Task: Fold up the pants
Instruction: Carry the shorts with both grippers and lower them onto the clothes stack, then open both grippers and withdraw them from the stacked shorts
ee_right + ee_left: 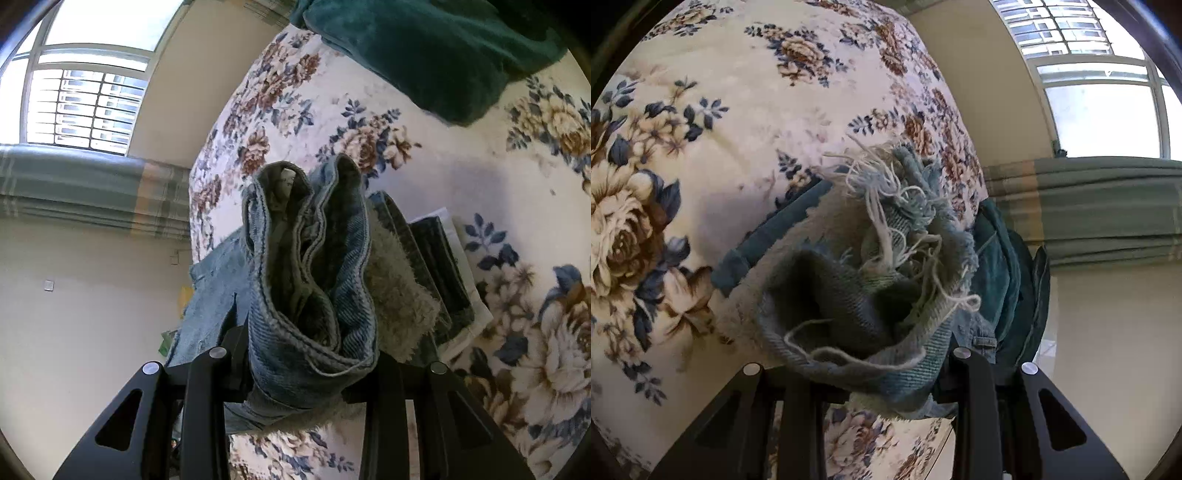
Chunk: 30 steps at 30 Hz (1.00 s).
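One pair of denim pants (879, 295) is bunched between two tools, held above a bed covered by a floral blanket (701, 147). The left tool (886, 384) pinches the frayed hem end, whose loose white threads spill just beyond its fingers. The right tool (303, 380) is clamped on the pants (310, 280) at a stitched, folded edge, with layers of denim standing up just ahead of it. One fuzzy grey cloth (399, 295) lies just right of that bundle. One dark green plush throw (424, 48) lies at the far side of the floral blanket (461, 177). A window (1100, 114) is at the far right.
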Motion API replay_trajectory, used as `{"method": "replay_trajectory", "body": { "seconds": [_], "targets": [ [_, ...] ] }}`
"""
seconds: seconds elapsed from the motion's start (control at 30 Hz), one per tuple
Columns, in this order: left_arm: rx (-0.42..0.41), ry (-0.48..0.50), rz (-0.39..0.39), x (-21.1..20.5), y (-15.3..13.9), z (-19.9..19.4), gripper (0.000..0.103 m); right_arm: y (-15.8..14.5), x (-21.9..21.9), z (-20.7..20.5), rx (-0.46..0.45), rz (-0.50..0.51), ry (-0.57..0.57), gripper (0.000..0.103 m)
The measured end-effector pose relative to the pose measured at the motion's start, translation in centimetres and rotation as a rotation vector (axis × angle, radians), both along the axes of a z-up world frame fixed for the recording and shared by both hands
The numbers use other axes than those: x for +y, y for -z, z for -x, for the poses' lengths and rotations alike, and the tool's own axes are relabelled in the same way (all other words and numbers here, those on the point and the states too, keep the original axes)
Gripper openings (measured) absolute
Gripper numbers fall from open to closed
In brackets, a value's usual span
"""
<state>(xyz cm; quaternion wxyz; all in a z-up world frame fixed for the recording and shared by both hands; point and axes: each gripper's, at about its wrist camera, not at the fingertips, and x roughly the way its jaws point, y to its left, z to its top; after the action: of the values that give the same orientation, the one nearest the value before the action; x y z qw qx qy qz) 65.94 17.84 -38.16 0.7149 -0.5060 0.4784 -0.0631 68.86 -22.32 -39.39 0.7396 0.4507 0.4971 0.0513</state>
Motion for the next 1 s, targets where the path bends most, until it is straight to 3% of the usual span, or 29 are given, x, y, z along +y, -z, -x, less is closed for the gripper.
{"method": "replay_trajectory", "body": {
  "seconds": [0.1,0.23,0.27,0.33,0.4,0.47,0.63,0.7,0.77,1.0],
  "targets": [
    [0.056,0.016,-0.010,0.0,1.6,-0.1,0.027,0.8,0.2,0.2,0.031,0.027,-0.014,0.037],
    [0.110,0.051,-0.045,0.0,1.6,0.3,0.033,0.8,0.4,0.2,0.064,0.063,-0.060,0.050],
    [0.122,0.075,-0.097,-0.2,1.1,0.2,0.037,0.2,0.5,0.3,0.066,0.093,-0.079,0.053],
    [0.147,0.138,-0.263,-0.8,-0.4,0.2,0.067,-0.7,0.9,0.6,0.072,0.165,-0.100,0.071],
    [0.147,0.189,-0.400,-1.4,-1.5,0.4,0.085,-2.4,1.6,1.3,0.070,0.282,-0.128,0.078],
    [0.134,0.244,-0.528,-2.1,-2.9,0.9,0.093,-3.9,2.5,1.8,0.063,0.378,-0.148,0.085],
    [0.065,0.345,-0.778,-3.8,-6.5,2.5,0.094,-9.2,5.9,4.5,0.036,0.752,-0.166,0.099],
    [0.036,0.366,-0.841,-4.2,-7.9,3.4,0.094,-11.4,7.2,5.9,0.010,0.851,-0.164,0.103],
    [0.017,0.380,-0.874,-4.5,-9.0,4.1,0.094,-13.2,8.0,7.2,0.003,0.909,-0.150,0.103],
    [-0.099,0.356,-0.988,-5.6,-16.2,9.0,0.094,-20.8,10.0,13.4,-0.089,0.965,-0.130,0.103]
  ]
}}
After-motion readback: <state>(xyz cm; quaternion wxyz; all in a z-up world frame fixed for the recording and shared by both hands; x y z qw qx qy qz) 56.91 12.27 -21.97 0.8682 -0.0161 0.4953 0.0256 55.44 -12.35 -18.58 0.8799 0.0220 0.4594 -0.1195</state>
